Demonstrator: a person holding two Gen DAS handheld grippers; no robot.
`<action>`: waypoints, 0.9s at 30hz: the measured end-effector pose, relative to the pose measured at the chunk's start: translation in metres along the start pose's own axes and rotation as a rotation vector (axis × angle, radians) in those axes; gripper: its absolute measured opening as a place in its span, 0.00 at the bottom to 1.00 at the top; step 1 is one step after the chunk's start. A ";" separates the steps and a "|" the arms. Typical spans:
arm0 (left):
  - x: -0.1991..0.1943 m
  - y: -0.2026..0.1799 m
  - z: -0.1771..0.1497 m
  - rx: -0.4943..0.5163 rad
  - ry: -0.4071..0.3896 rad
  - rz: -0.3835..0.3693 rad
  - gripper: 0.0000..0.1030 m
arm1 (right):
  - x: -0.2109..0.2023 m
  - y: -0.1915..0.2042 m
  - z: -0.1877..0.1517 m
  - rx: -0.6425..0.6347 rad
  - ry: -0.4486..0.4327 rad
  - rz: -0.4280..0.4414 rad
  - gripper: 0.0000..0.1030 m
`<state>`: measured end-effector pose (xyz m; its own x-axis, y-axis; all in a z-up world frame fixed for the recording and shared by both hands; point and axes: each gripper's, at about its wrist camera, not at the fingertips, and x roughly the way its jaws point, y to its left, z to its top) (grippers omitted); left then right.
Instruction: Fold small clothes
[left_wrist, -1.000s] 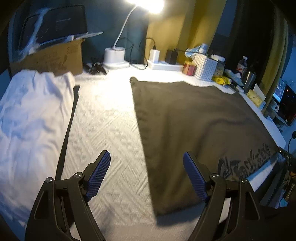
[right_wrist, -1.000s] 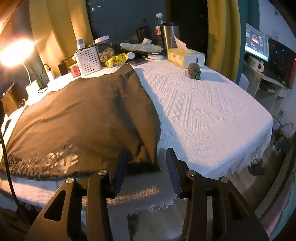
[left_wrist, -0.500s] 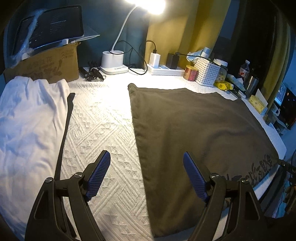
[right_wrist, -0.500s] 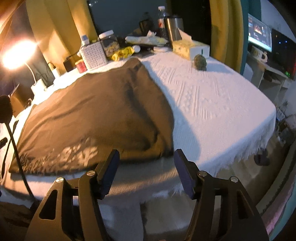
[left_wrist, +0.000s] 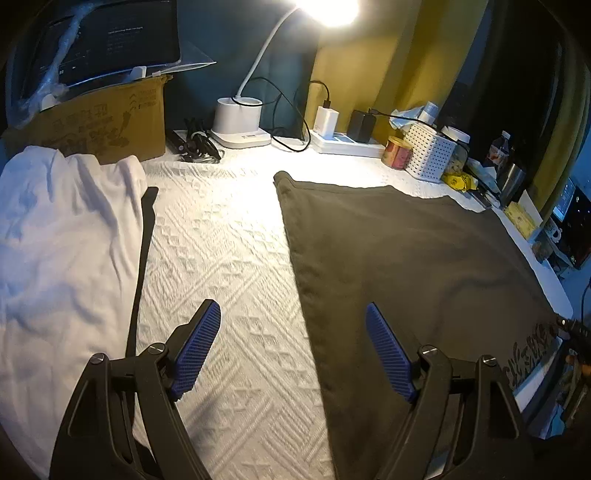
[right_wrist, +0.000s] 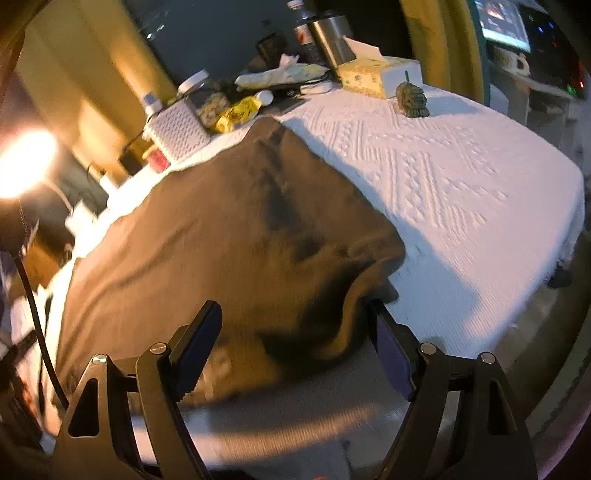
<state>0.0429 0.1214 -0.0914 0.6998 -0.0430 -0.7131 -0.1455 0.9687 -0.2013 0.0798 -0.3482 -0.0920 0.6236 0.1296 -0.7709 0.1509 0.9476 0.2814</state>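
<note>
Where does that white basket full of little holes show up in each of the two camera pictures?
Left wrist view: the white perforated basket stands at the far right edge of the table, past the brown garment.
Right wrist view: the same basket sits upper left, beyond the garment's far end.
Shared landmark: the yellow packet right beside it.

Landmark: brown garment, spread flat on the white textured bedspread.
Right gripper: jaws wide apart over the garment's near corner, which is rumpled and raised between them.
Figurine: beyond the garment's far right side, well apart.
Tissue box: just behind the figurine.
White basket: near the garment's far edge.
Lamp glow: far left of the garment.
</note>
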 end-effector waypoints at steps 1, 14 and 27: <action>0.002 0.001 0.003 -0.001 0.000 0.001 0.78 | 0.003 -0.001 0.004 0.010 -0.005 0.002 0.80; 0.031 -0.002 0.030 -0.005 0.028 -0.020 0.78 | 0.055 0.014 0.058 -0.009 0.015 0.069 0.73; 0.048 0.000 0.050 0.022 0.039 -0.010 0.78 | 0.096 0.041 0.083 -0.143 0.061 0.058 0.13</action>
<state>0.1111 0.1315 -0.0922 0.6731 -0.0618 -0.7370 -0.1234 0.9732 -0.1942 0.2095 -0.3214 -0.1077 0.5799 0.1986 -0.7901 0.0023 0.9694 0.2454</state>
